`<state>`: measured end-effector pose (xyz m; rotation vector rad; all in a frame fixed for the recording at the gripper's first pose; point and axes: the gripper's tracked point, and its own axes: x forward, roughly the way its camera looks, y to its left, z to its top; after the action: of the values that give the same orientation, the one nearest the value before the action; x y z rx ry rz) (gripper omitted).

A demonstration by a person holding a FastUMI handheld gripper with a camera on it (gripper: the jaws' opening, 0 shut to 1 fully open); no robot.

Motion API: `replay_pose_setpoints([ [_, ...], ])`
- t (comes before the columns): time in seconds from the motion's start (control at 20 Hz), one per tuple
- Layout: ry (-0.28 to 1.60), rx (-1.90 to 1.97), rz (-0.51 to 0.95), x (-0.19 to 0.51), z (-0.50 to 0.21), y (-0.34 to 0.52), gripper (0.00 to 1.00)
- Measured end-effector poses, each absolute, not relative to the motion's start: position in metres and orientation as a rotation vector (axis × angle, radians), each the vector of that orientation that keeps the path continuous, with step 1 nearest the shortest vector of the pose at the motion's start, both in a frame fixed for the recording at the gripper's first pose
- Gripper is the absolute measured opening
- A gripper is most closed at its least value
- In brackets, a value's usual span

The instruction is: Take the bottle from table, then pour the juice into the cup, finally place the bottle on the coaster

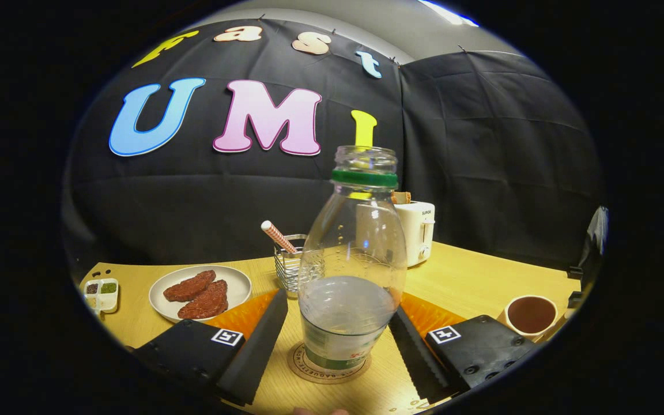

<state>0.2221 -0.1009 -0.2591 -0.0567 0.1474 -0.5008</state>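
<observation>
while the jaws stand apart, the bottle (352, 271) sits upright between them on the coaster (326, 364).

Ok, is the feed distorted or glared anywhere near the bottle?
Gripper view: strong fisheye bending toward the rim, so the table curves; the bottle on the coaster is sharp, with small glints on its clear wall; the open gripper straddles it, fingers apart from it.

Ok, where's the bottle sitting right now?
The bottle stands upright on the coaster, between the open gripper's fingers, neither pressing it. The metal holder is just behind.
</observation>
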Motion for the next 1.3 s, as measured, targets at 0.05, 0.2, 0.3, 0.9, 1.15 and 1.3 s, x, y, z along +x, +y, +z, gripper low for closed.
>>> replay_pose_setpoints([
  [0.05,0.150,-0.050,-0.501,0.221,-0.260,-0.100,1.00],
  [0.2,0.166,-0.036,-0.493,0.213,-0.261,-0.096,1.00],
  [0.3,0.170,-0.038,-0.495,0.206,-0.259,-0.094,1.00],
  [0.9,0.170,0.011,-0.438,0.140,-0.216,-0.066,1.00],
  [1.15,0.151,-0.012,-0.379,0.114,-0.178,-0.057,1.00],
  [1.3,0.138,-0.019,-0.329,0.102,-0.156,-0.045,1.00],
])
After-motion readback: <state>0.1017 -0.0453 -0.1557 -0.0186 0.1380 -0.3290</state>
